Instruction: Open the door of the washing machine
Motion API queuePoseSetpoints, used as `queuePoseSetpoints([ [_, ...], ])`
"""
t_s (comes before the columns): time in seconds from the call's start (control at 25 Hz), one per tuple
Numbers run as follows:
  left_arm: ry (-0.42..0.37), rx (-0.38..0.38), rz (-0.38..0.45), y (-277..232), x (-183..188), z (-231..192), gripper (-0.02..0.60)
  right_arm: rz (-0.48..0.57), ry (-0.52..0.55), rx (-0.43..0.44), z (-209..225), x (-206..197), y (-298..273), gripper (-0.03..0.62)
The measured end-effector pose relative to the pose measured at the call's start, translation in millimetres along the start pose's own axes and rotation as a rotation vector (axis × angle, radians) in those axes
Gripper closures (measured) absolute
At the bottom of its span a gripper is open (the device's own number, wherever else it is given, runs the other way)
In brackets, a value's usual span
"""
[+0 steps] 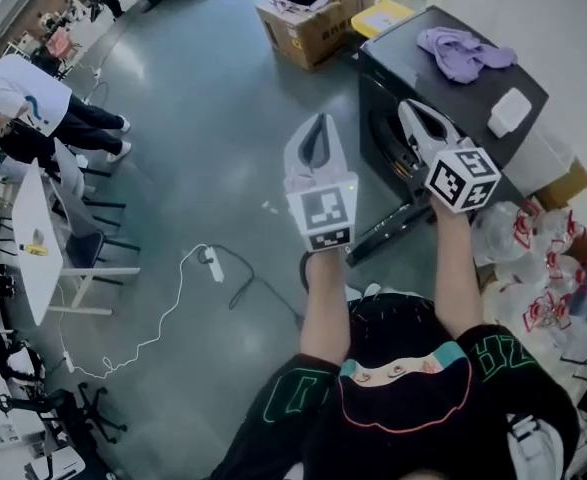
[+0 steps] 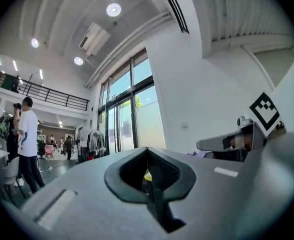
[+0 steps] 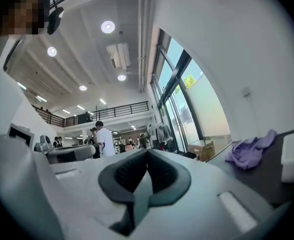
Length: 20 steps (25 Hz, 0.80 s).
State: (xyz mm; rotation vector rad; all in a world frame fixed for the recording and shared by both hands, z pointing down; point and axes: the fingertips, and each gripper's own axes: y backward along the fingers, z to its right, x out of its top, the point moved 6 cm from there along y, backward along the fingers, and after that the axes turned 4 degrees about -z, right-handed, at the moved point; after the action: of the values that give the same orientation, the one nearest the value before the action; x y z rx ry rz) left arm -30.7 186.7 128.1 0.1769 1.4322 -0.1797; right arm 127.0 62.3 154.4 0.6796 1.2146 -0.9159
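The black washing machine (image 1: 473,73) stands at the upper right of the head view, and its round door (image 1: 393,230) hangs open toward the floor. On its top lie a purple cloth (image 1: 463,50) and a white box (image 1: 509,111). Both grippers are held up in the air in front of the machine, touching nothing. My left gripper (image 1: 319,128) is shut and empty, jaws together (image 2: 149,171). My right gripper (image 1: 419,114) is also shut and empty (image 3: 145,176). The right gripper view shows the purple cloth (image 3: 249,151) and the white box (image 3: 292,154) on the machine's top.
Cardboard boxes (image 1: 308,18) stand behind the machine. Plastic bags (image 1: 533,258) pile up at its right. A power strip with a white cable (image 1: 213,263) lies on the grey floor. At the left are a white table (image 1: 33,238), chairs, and people (image 1: 33,98).
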Motion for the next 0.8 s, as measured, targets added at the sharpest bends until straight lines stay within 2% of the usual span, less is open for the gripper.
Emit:
queuePoseSetpoints([
  [0.2, 0.008, 0.077, 0.01, 7.5, 0.8, -17.0, 0.571, -0.01, 0.054, -0.083, 12.3, 7.5, 11.9, 0.594],
  [0.48, -0.016, 0.08, 0.036, -2.1, 10.9, -14.4, 0.571, 0.018, 0.143, -0.061, 9.0, 22.7, 5.0, 0.594],
  [0.8, -0.02, 0.127, 0.035, 0.0, 12.2, -20.2, 0.571, 0.038, 0.188, -0.07, 7.9, 31.7, 3.1, 0.594],
])
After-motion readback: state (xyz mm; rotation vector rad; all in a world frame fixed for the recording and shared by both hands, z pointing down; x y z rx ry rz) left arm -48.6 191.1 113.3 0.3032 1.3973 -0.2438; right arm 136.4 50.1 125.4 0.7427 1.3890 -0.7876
